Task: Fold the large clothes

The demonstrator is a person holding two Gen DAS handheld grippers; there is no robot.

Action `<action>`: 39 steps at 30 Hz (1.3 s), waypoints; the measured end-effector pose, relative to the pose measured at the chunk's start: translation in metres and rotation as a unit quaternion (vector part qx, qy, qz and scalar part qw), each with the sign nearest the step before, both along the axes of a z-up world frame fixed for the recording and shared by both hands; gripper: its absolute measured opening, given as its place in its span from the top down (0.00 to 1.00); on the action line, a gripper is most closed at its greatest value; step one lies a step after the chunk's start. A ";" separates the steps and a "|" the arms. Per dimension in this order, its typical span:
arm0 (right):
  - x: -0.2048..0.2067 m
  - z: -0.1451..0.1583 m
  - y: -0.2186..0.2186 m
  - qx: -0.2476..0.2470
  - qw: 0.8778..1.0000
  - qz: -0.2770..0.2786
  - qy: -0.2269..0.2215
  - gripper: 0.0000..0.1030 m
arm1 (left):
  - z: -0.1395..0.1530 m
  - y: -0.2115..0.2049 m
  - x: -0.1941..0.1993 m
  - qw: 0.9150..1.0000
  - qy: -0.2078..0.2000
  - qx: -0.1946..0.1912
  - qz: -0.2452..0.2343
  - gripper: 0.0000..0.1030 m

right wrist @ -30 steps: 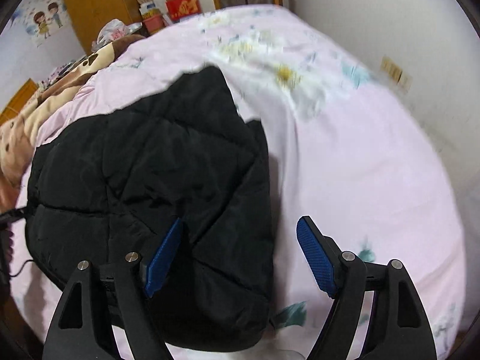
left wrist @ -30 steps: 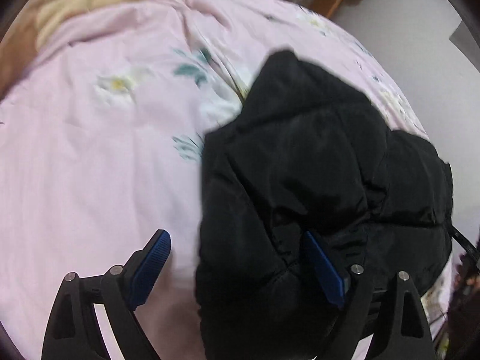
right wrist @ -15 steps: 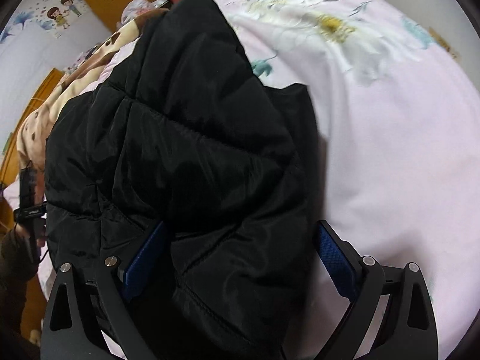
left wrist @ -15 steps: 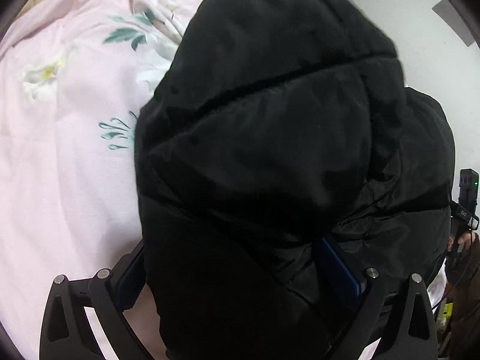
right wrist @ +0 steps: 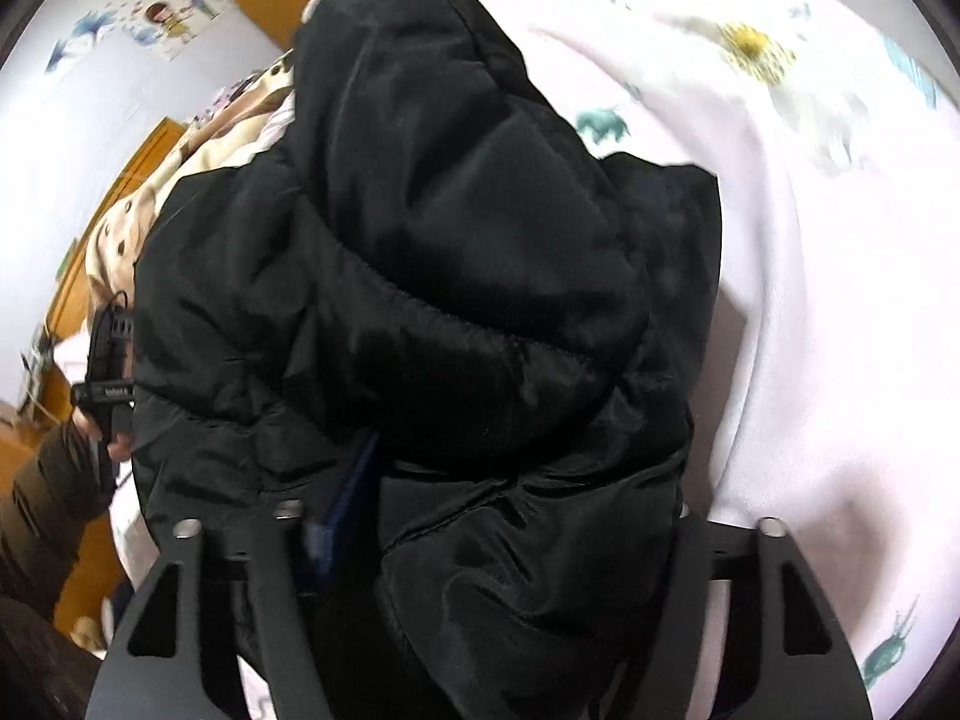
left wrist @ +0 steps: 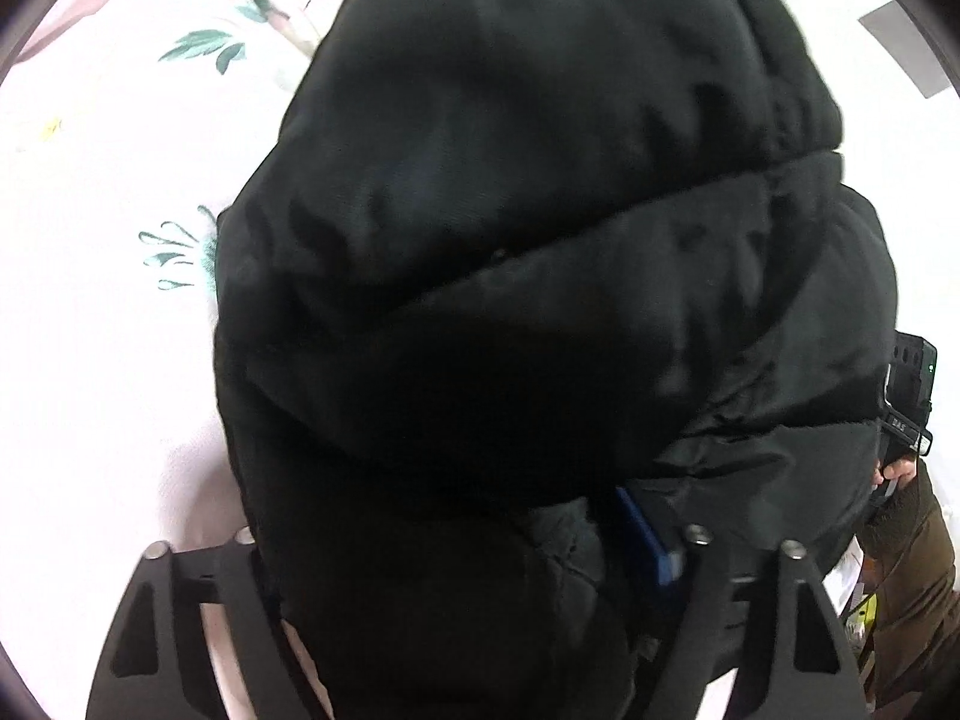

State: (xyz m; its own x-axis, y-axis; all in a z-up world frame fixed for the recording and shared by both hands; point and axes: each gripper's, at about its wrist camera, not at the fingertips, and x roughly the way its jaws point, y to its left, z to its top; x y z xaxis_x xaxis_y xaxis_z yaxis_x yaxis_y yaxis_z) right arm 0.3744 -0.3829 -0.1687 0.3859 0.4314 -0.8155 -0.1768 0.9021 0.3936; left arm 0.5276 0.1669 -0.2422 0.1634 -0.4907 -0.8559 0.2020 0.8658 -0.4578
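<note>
Keep both the left gripper [left wrist: 444, 552] and right gripper [right wrist: 516, 516], just closing, clenched on the black padded jacket [left wrist: 540, 276] near edge, then carry the fold evenly toward the far side of the pink bedsheet [right wrist: 840, 312].

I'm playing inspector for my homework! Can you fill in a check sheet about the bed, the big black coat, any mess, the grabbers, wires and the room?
Surface: pink floral bedsheet, wrinkled.
Job's things: black puffer jacket, bunched up, one padded part folded over another.
Clutter: beige spotted blanket beyond the jacket.
Grippers: left gripper and right gripper have just been closing, each with thick jacket padding between its jaws; pads mostly hidden, so contact is unclear.
Cables: thin black wire at the left gripper's top.
Surroundings: orange wooden cabinet, cartoon wall sticker, brown sleeve.
</note>
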 end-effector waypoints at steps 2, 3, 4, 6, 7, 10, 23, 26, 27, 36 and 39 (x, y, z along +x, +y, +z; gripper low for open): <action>-0.003 0.003 0.004 -0.007 1.000 0.004 -0.006 0.43 | 0.004 0.002 -0.002 1.000 -0.006 -0.003 0.002 0.32; -0.003 0.002 0.005 -0.003 1.000 0.002 -0.004 0.43 | 0.004 0.005 -0.001 1.000 -0.007 -0.003 0.003 0.32; -0.003 0.001 0.004 0.001 1.000 0.000 -0.003 0.43 | 0.004 0.008 0.000 1.000 -0.009 -0.004 0.004 0.32; -0.004 0.000 0.005 -0.006 1.000 -0.003 -0.007 0.43 | 0.001 0.011 -0.001 1.000 -0.007 -0.005 0.013 0.24; -0.004 0.000 0.007 -0.012 1.000 -0.006 -0.007 0.41 | -0.002 0.014 0.000 1.000 0.000 -0.008 0.018 0.22; -0.004 -0.001 0.004 -0.012 1.000 -0.015 0.003 0.40 | -0.008 0.026 -0.002 0.999 0.020 -0.024 0.038 0.15; -0.017 0.036 0.052 -0.105 0.993 -0.032 -0.038 0.67 | 0.035 0.046 -0.017 0.998 -0.027 0.003 0.064 0.60; -0.025 0.046 0.058 -0.109 0.992 -0.040 -0.051 0.71 | 0.041 0.058 -0.020 0.997 -0.034 0.004 0.073 0.64; -0.028 0.049 0.061 -0.110 0.992 -0.041 -0.055 0.72 | 0.046 0.060 -0.022 0.996 -0.040 0.005 0.075 0.66; -0.057 0.086 0.083 -0.109 0.987 -0.043 -0.109 0.75 | 0.074 0.094 -0.020 0.993 -0.076 -0.005 0.085 0.70; -0.069 0.097 0.086 -0.100 0.986 -0.042 -0.123 0.75 | 0.083 0.108 -0.030 0.992 -0.086 -0.007 0.088 0.70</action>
